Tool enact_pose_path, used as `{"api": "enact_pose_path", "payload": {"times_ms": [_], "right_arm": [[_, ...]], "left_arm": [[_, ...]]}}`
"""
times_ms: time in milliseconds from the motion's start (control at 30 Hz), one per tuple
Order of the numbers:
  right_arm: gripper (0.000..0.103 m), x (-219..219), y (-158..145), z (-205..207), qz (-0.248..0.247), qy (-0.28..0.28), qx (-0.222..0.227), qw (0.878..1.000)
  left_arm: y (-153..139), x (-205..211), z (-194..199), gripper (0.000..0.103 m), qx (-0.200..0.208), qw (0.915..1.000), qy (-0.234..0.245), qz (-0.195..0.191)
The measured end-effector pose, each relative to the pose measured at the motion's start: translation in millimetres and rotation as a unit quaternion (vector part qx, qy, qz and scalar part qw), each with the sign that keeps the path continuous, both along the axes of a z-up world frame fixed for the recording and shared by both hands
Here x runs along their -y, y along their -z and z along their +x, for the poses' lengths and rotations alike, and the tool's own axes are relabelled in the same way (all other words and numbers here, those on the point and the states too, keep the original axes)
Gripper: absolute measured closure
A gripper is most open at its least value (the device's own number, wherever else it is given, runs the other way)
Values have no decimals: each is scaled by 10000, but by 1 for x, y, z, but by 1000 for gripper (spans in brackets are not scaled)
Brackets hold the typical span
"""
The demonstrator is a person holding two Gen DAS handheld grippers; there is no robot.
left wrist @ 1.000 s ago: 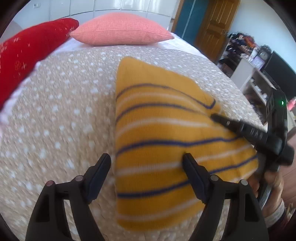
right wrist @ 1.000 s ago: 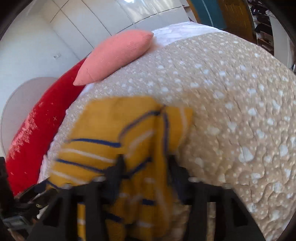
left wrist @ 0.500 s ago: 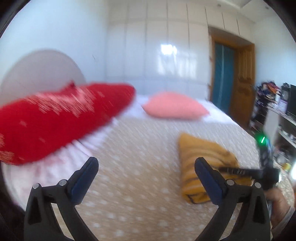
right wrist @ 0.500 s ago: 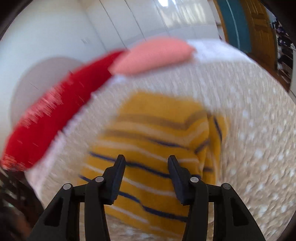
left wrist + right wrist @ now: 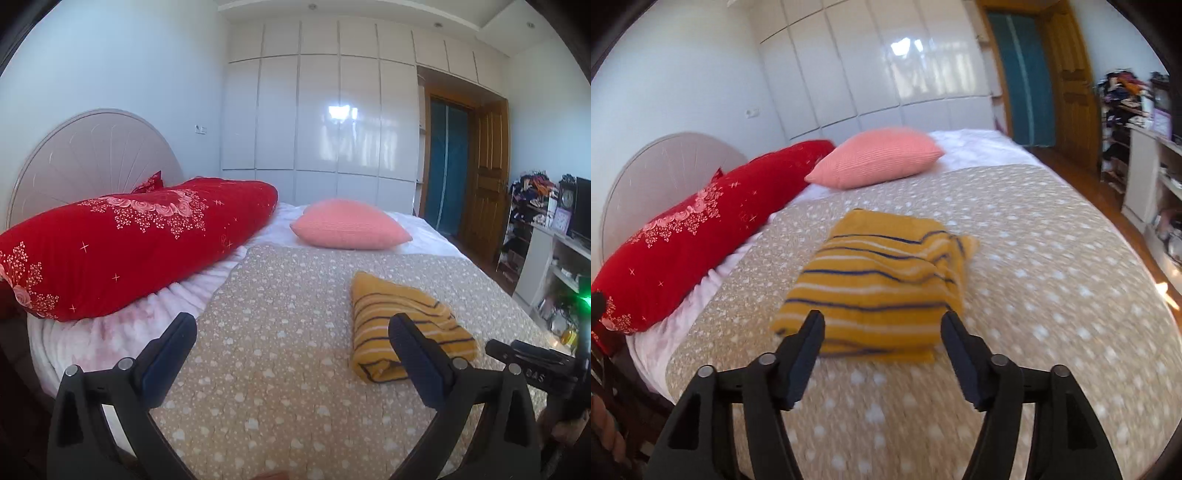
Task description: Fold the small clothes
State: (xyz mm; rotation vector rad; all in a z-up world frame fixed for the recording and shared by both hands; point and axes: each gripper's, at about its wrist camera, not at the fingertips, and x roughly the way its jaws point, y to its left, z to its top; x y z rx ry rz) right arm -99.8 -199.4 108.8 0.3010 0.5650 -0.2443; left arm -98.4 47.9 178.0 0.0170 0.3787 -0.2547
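A folded yellow garment with blue and white stripes (image 5: 399, 321) lies on the beige spotted bedspread (image 5: 288, 332); it also shows in the right wrist view (image 5: 882, 273). My left gripper (image 5: 291, 343) is open and empty, held above the bed to the left of the garment. My right gripper (image 5: 882, 332) is open and empty, just short of the garment's near edge. The right gripper's body (image 5: 535, 365) shows at the right edge of the left wrist view.
A long red flowered pillow (image 5: 122, 240) lies along the left side by the headboard (image 5: 88, 155). A pink cushion (image 5: 347, 229) sits at the far end of the bed. White wardrobes, a wooden door (image 5: 487, 184) and cluttered shelves (image 5: 546, 221) stand beyond.
Both grippers have pulled back and up from the garment. The right gripper let go of the garment's fold and opened wider. The garment now lies folded on the bed.
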Motion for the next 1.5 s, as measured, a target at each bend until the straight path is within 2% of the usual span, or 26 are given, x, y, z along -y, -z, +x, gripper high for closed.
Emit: {"api": "enact_pose_path", "payload": {"times_ms": [100,267,367,500,633,833,1500], "right_arm": [[31,-4,6,-30,38,225,-98,9997],[27,-8,10,-55,97,397,-145,9991],[27,-12,9,-61,-90,459,-210,9987],[26,-17,5,-61,-193,444,-193,9986],[23,-30,5,-58,-426,332,-189,9984],[22,-41,19,-44,-579,143,-457,9972],[22,-37,39,-40,-494,131,-772,9957]], "left_arm": [[4,8,-6,0,-225,9994,-22,260],[13,12,-17,0,-460,9983,103,331],[14,14,-19,0,-550,9978,171,335],[18,16,-16,0,-778,9963,228,296],[28,21,-14,0,-951,9943,228,434],[48,26,-6,0,-1336,9889,184,618],[68,35,-4,0,-1713,9810,124,901]]}}
